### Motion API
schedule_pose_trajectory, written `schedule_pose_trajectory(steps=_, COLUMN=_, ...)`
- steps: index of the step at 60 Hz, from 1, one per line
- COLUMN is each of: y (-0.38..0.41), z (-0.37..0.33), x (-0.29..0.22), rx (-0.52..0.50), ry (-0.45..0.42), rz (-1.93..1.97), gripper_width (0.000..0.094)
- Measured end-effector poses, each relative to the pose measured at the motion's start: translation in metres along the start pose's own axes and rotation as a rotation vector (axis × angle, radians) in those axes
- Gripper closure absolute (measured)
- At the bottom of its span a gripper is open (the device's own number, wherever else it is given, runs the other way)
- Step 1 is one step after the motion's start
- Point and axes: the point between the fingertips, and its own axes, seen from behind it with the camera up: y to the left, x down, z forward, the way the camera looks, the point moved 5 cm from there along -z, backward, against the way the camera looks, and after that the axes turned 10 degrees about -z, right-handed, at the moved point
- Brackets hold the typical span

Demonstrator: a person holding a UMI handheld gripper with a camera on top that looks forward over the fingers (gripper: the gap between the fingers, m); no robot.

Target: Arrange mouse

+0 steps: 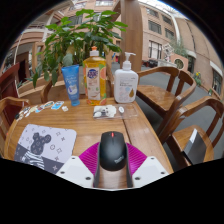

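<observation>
A black computer mouse (112,150) with a red scroll wheel sits between my two fingers, low over the wooden table (85,125). Both magenta pads (90,157) press against its sides, so my gripper (112,163) is shut on the mouse. A mouse mat (45,145) with a black-and-white animal pattern lies on the table just left of the fingers. I cannot tell whether the mouse's underside touches the table.
Beyond the fingers stand a blue tube (71,82), a yellow bottle (95,78) and a white pump bottle (125,82), with a leafy plant (75,35) behind. Small white items (105,110) lie mid-table. Wooden chairs (165,95) stand to the right.
</observation>
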Motion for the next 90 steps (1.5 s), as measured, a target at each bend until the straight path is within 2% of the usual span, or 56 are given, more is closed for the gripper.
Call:
schedule_pose_trajectory(steps=3, y=-0.001, z=0.0, x=-0.001, rx=0.0, ry=0.011, rz=0.024, gripper_width=0.0593)
schedule_pose_trajectory(steps=9, y=-0.011, z=-0.008, x=-0.009, rx=0.048, ry=0.016, rz=0.033, gripper_width=0.0594)
schedule_pose_trajectory(steps=14, y=-0.025, z=-0.04, x=-0.049, rx=0.109, ry=-0.069, rz=0.041, gripper_width=0.0595)
schedule_pose_trajectory(steps=21, y=-0.024, z=-0.105, x=-0.131, rx=0.134, ry=-0.261, rz=0.061, gripper_width=0.0595)
schedule_pose_trajectory(steps=26, y=0.006, z=-0.144, x=-0.173, rx=0.108, ry=-0.372, rz=0.06, gripper_width=0.0597)
schedule_pose_trajectory(steps=30, y=0.032, z=-0.155, x=-0.189, rx=0.05, ry=-0.392, rz=0.048, gripper_width=0.0597)
schedule_pose_trajectory(steps=36, y=0.088, z=-0.138, x=-0.175, rx=-0.016, ry=-0.331, rz=0.01, gripper_width=0.0598)
schedule_pose_trajectory(steps=41, y=0.143, z=-0.097, x=-0.125, rx=-0.074, ry=-0.221, rz=-0.009, gripper_width=0.0597)
schedule_pose_trajectory(steps=48, y=0.178, z=-0.063, x=-0.07, rx=-0.118, ry=-0.062, rz=-0.047, gripper_width=0.0596)
schedule_pose_trajectory(steps=52, y=0.197, z=-0.051, x=-0.042, rx=-0.126, ry=-0.022, rz=-0.073, gripper_width=0.0593)
schedule_pose_trajectory(steps=63, y=0.224, z=-0.044, x=-0.015, rx=-0.179, ry=0.051, rz=-0.081, gripper_width=0.0467)
schedule_pose_trajectory(steps=66, y=0.222, z=-0.05, x=-0.02, rx=-0.171, ry=0.048, rz=-0.084, gripper_width=0.0369)
schedule_pose_trajectory(steps=70, y=0.222, z=-0.066, x=-0.028, rx=-0.164, ry=0.02, rz=-0.083, gripper_width=0.01)
schedule_pose_trajectory(steps=71, y=0.221, z=-0.071, x=-0.031, rx=-0.16, ry=0.013, rz=-0.081, gripper_width=0.0067)
schedule_pose_trajectory(steps=74, y=0.218, z=-0.09, x=-0.035, rx=-0.14, ry=0.001, rz=-0.071, gripper_width=0.0092)
schedule_pose_trajectory(steps=90, y=0.2, z=-0.22, x=-0.053, rx=-0.08, ry=-0.107, rz=-0.056, gripper_width=0.0079)
